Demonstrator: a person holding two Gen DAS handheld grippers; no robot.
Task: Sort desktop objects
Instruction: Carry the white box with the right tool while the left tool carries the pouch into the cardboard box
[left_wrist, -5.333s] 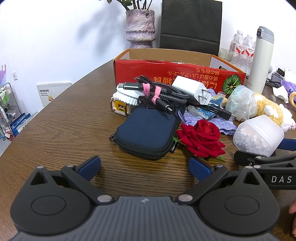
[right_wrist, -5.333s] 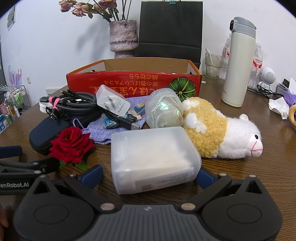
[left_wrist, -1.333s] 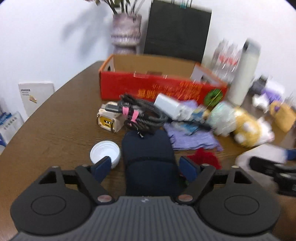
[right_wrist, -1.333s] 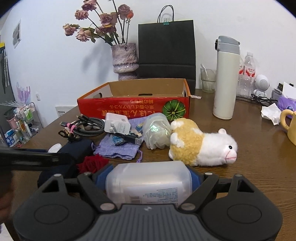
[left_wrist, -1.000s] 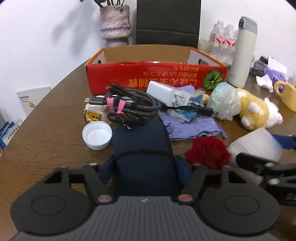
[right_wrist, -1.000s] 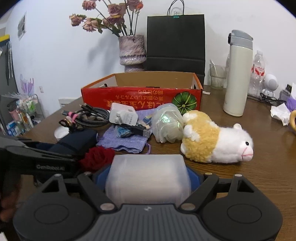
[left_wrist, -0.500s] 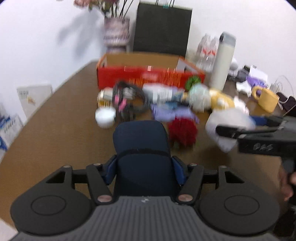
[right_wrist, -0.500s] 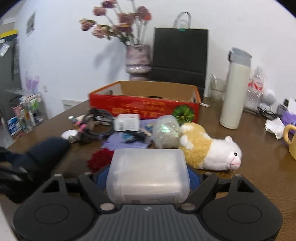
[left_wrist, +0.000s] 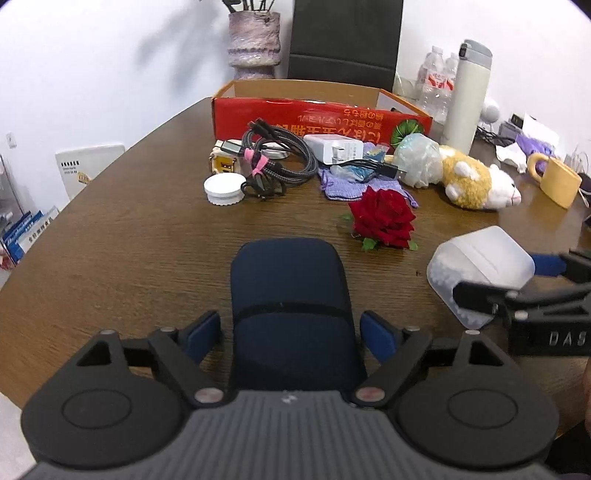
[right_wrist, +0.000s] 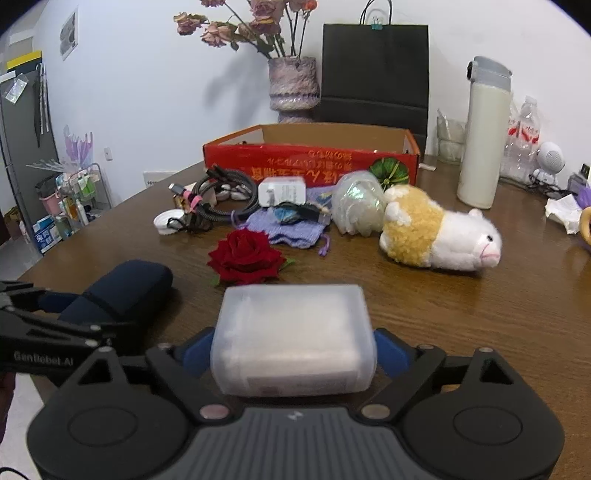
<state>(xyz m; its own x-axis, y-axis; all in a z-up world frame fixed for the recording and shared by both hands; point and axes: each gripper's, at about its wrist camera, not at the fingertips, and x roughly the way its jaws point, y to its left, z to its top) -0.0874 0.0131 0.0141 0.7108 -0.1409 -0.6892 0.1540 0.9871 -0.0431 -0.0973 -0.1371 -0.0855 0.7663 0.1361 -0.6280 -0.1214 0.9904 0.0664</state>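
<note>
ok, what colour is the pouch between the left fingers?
Dark navy blue pouch; clearest in the left wrist view.

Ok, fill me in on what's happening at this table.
A person is sorting desk clutter with two handheld grippers. The left gripper brackets a navy pouch with its fingers slightly off the sides. The right gripper clamps a frosted plastic box. The rose, cables, charger and plush toy lie in front of the red cardboard box.
</note>
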